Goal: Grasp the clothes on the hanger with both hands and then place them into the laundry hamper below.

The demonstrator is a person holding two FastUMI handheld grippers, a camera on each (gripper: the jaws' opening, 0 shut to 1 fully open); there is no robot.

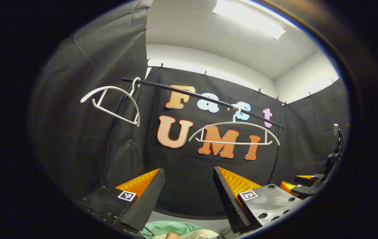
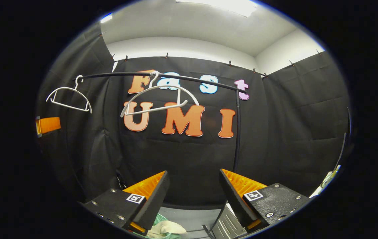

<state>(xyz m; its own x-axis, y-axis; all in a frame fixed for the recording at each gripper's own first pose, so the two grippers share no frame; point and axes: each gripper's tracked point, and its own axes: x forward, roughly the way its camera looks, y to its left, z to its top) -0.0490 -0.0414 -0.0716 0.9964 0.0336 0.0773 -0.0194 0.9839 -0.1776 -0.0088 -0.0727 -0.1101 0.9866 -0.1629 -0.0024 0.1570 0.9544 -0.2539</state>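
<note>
Two bare white hangers (image 1: 109,87) (image 1: 234,143) hang on a black rail (image 1: 182,93). In the right gripper view the same hangers (image 2: 67,88) (image 2: 157,108) hang tilted on the rail (image 2: 122,74). Low down sits a mint-green hamper (image 1: 175,227) (image 2: 160,219) with cream clothes (image 1: 202,234) (image 2: 167,228) lying in it. My left gripper (image 1: 188,169) is open above the hamper, with nothing between its fingers. My right gripper (image 2: 194,172) is open too, and empty. Part of the right gripper (image 1: 303,186) shows at the far right of the left gripper view.
Black cloth walls close the booth on three sides. The rail's upright post (image 2: 237,132) runs down to a metal base (image 2: 225,225) beside the hamper. A piece of my left gripper (image 2: 47,124) shows at the left edge.
</note>
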